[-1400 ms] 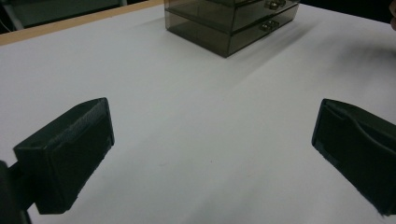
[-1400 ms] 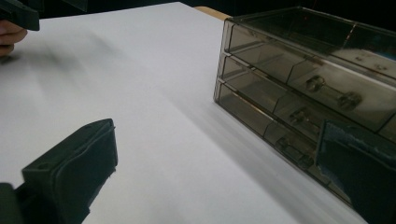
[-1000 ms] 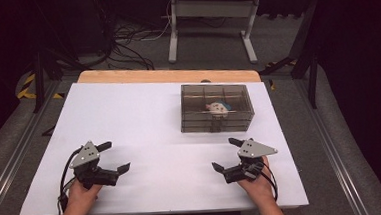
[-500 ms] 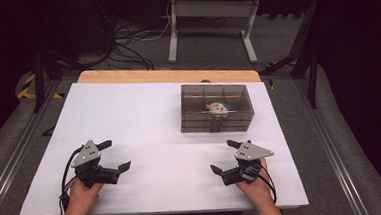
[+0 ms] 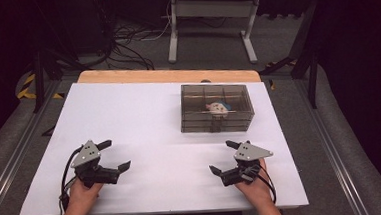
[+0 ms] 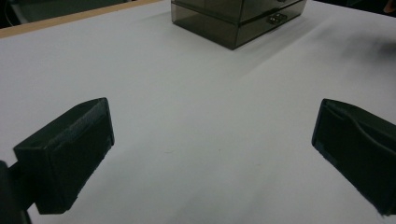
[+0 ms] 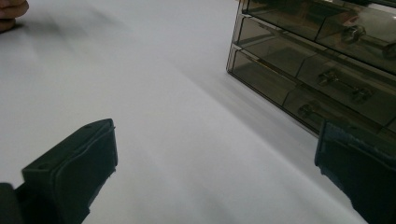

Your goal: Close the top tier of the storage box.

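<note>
A smoky transparent drawer box (image 5: 216, 107) stands at the back right of the white table (image 5: 144, 115), with a small white and pink object (image 5: 218, 108) on or inside it. The same drawer box (image 6: 238, 16) appears far ahead in the left gripper view, and its handled drawers (image 7: 327, 60) stand close in the right gripper view. My left gripper (image 5: 114, 155) rests open near the front left. Near the front right, my right gripper (image 5: 225, 157) is open too. Nothing lies between either pair of jaws.
A wooden strip (image 5: 166, 76) borders the table's far edge. Beyond it are a white metal stand (image 5: 208, 16) and cables (image 5: 129, 33) on the floor. Grey rails (image 5: 336, 143) run along both sides of the table.
The right gripper has slid slightly toward the front edge. The left gripper has barely moved.
</note>
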Action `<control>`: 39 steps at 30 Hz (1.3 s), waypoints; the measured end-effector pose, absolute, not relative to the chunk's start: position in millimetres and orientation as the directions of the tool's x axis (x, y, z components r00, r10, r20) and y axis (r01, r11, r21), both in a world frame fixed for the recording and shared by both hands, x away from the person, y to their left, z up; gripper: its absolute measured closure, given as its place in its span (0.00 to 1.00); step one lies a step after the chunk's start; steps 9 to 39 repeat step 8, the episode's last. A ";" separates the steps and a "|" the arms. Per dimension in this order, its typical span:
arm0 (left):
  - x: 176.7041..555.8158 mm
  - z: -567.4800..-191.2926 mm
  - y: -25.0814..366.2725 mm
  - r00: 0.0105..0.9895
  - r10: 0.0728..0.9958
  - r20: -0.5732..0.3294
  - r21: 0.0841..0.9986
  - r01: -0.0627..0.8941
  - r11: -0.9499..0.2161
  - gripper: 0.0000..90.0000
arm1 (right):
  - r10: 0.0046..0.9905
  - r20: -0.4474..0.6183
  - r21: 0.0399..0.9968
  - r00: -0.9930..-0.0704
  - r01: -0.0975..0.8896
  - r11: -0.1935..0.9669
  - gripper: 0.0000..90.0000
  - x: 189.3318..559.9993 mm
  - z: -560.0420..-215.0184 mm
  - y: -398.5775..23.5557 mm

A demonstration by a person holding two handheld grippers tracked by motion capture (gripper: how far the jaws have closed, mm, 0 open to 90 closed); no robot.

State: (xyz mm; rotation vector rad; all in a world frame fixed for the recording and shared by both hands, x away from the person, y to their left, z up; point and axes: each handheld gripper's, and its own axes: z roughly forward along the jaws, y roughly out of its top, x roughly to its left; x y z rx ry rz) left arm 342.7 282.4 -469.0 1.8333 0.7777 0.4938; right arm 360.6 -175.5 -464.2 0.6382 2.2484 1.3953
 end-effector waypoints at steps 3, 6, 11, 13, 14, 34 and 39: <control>342.2 -468.6 282.4 0.706 0.708 -0.014 0.927 0.274 -0.256 0.00 | 0.577 -0.104 0.906 -0.810 0.162 0.391 0.00 360.2 -464.2 -175.3; 342.0 -468.8 282.1 0.705 0.709 -0.012 0.928 0.272 -0.255 0.00 | 0.574 -0.111 0.904 -0.811 0.158 0.398 0.00 359.4 -464.2 -174.2; 341.9 -468.7 282.4 0.706 0.708 -0.016 0.928 0.274 -0.252 0.00 | 0.573 -0.113 0.903 -0.812 0.156 0.399 0.00 359.7 -464.4 -173.7; 341.9 -468.7 282.4 0.706 0.708 -0.016 0.928 0.274 -0.252 0.00 | 0.573 -0.113 0.903 -0.812 0.156 0.399 0.00 359.7 -464.4 -173.7; 341.9 -468.7 282.4 0.706 0.708 -0.016 0.928 0.274 -0.252 0.00 | 0.573 -0.113 0.903 -0.812 0.156 0.399 0.00 359.7 -464.4 -173.7; 341.9 -468.7 282.4 0.706 0.708 -0.016 0.928 0.274 -0.252 0.00 | 0.573 -0.113 0.903 -0.812 0.156 0.399 0.00 359.7 -464.4 -173.7; 341.9 -468.7 282.4 0.706 0.708 -0.016 0.928 0.274 -0.252 0.00 | 0.573 -0.113 0.903 -0.812 0.156 0.399 0.00 359.7 -464.4 -173.7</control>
